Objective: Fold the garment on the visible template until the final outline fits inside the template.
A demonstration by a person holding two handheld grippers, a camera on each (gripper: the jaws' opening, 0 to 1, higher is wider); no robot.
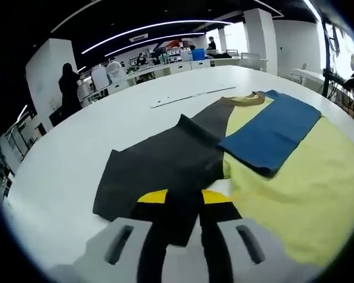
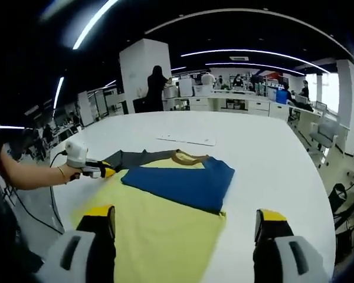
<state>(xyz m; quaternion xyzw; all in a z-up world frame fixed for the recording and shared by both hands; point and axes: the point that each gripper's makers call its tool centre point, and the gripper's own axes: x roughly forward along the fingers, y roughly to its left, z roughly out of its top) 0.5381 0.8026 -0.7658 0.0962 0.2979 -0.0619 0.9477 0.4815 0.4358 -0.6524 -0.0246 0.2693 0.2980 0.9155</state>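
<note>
Left gripper (image 1: 180,221): jaws are seen close together at bottom centre of the left gripper view, with the near hem of the dark grey sleeve (image 1: 165,165) lying between and over them; it is judged clamped on that sleeve, though the pad contact itself is hidden by cloth. From the jaws the sleeve runs away toward upper right of the frame, its long axis pointing at the tan collar (image 1: 248,101). The yellow shirt body (image 1: 295,188) is spread to the right of the jaws, with the blue sleeve (image 1: 274,132) already laid folded across it, so the next fold is judged to go rightward, across the sleeve's long axis and onto the yellow panel. In the right gripper view the same gripper is seen at mid left, held in a person's hand (image 2: 71,172), touching the grey sleeve end. Right gripper (image 2: 186,227): jaws are spread wide apart at the bottom corners of the right gripper view, nothing held; the shirt hem lies between and just ahead of them, collar toward frame centre, so the garment's long axis runs straight away from this gripper. The left gripper is the nearer one to the grey sleeve; the right is well apart from it. The white table (image 2: 271,147) carries the garment; a template outline cannot be made out under the cloth.
</note>
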